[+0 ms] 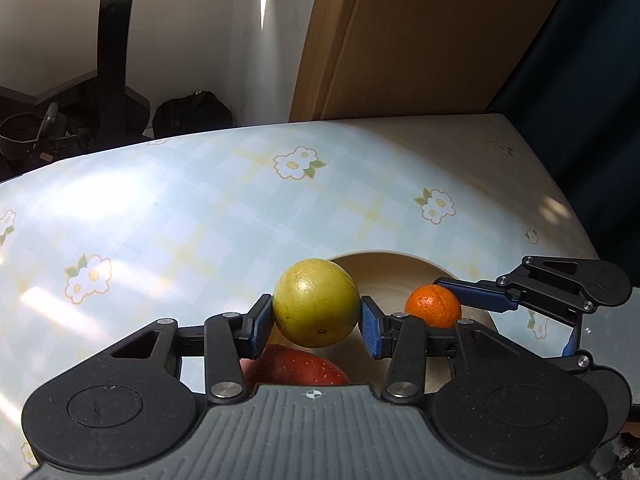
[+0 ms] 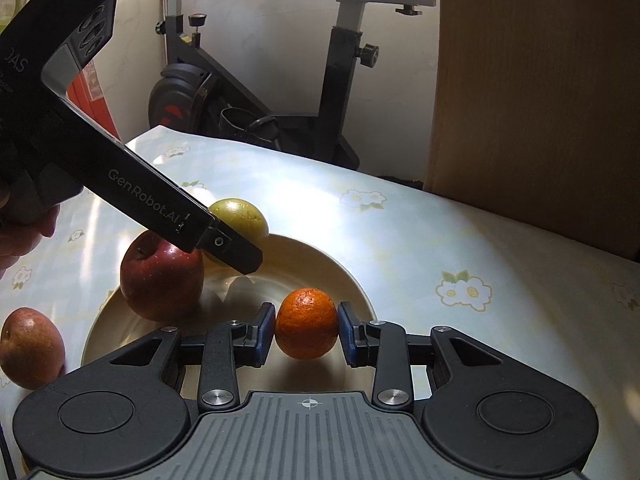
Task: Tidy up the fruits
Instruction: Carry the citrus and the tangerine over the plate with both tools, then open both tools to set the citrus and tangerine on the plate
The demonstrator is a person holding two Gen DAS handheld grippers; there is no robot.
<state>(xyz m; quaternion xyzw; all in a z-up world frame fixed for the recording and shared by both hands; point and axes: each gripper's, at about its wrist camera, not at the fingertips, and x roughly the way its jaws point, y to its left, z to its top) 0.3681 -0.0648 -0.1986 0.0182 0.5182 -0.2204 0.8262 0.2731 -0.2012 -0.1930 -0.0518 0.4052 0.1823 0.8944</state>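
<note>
Two fruits gripped above a cream plate (image 2: 360,280).
A yellow-green fruit (image 1: 316,303) is clamped by the left gripper (image 1: 316,320); an orange (image 2: 307,323) is clamped by the right gripper (image 2: 307,334), beside a red apple (image 2: 162,280).

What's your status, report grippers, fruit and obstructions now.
Left gripper shut on yellow-green fruit, right gripper shut on orange. Both over plate; red apple on it. Nothing blocking.

Exercise bike (image 2: 256,92) by white wall (image 1: 192,32); perhaps a wooden door (image 1: 420,36).
</note>
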